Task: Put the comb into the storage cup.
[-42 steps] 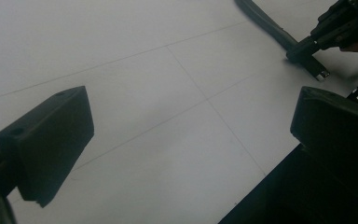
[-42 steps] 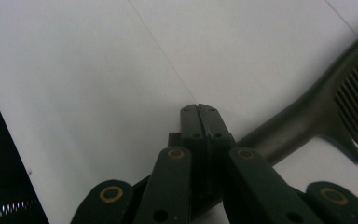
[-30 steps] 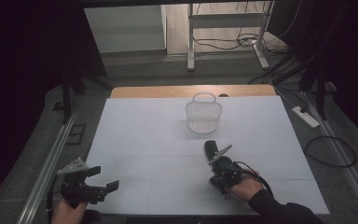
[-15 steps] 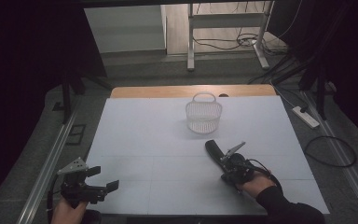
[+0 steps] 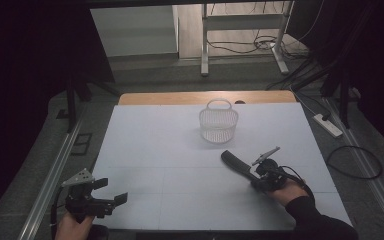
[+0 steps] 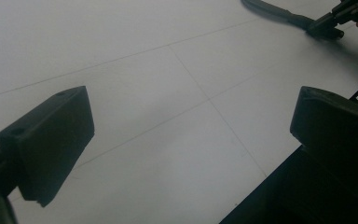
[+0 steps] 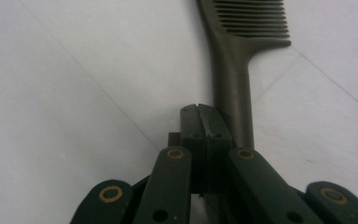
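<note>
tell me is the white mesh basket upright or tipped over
Upright. The white mesh basket stands on the white table with its rim and handle on top.

dim room, dark edges; the white table (image 5: 170, 150) catches soft overhead light, close gripper views blurred.

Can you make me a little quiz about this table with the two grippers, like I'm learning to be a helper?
1. True or false: the left gripper has its jaws standing wide apart with nothing between them.
2. What lies on the table right beside the closed jaws of the right gripper? A) a spoon B) a comb C) a pencil
3. Fill in: the white basket stands nearer to the ___ gripper.

Key: 1. True. 2. B, the dark comb, its teeth pointing away from the gripper. 3. Right.
</note>
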`<state>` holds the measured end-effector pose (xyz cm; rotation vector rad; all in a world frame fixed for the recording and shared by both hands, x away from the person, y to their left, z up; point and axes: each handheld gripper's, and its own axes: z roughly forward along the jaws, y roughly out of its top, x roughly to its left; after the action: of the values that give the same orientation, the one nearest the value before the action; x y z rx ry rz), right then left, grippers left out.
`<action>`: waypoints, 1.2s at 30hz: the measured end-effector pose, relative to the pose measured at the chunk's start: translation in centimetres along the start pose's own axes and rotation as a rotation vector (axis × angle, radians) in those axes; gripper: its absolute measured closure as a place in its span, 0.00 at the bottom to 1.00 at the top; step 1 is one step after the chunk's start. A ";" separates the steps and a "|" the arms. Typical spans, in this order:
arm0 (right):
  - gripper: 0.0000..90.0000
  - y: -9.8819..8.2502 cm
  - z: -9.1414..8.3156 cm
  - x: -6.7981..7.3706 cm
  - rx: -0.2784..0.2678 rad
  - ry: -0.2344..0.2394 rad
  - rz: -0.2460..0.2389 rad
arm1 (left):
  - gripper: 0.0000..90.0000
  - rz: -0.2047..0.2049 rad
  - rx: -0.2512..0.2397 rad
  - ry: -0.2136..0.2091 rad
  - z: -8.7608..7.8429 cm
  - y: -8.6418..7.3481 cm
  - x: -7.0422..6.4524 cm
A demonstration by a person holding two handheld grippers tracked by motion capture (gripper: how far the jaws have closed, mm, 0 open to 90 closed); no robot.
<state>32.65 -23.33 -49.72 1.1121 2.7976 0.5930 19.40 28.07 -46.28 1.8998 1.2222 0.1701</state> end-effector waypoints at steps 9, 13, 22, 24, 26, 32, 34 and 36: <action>0.98 0.1 -0.1 0.1 -0.003 -0.009 -0.007 | 0.00 0.002 0.000 0.002 0.0 0.0 0.0; 0.95 0.3 -0.8 0.8 -0.041 -0.007 -0.021 | 0.00 0.003 0.000 0.002 0.0 0.0 0.0; 0.78 0.3 -2.2 1.6 -0.110 -0.044 -0.028 | 0.01 0.004 0.001 0.004 0.0 0.0 -0.1; 0.74 0.4 -2.6 1.7 -0.126 -0.060 -0.026 | 0.01 0.005 0.001 0.005 0.0 0.0 -0.1; 0.68 0.4 -2.8 1.8 -0.134 -0.071 -0.035 | 0.01 0.004 0.001 0.005 0.0 0.0 -0.1; 0.46 0.4 -3.2 1.7 -0.150 -0.088 -0.038 | 0.01 0.005 0.001 0.004 0.0 0.0 -0.1; 0.39 0.4 -3.2 1.6 -0.144 -0.092 -0.028 | 0.01 0.005 0.002 0.005 0.0 0.0 -0.1; 0.32 0.4 -3.2 1.4 -0.142 -0.099 -0.021 | 0.01 0.005 0.002 0.004 0.0 0.0 -0.1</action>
<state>31.16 -23.16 -46.50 1.0535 2.6338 0.7019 19.38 28.01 -46.26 1.9048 1.2211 0.1761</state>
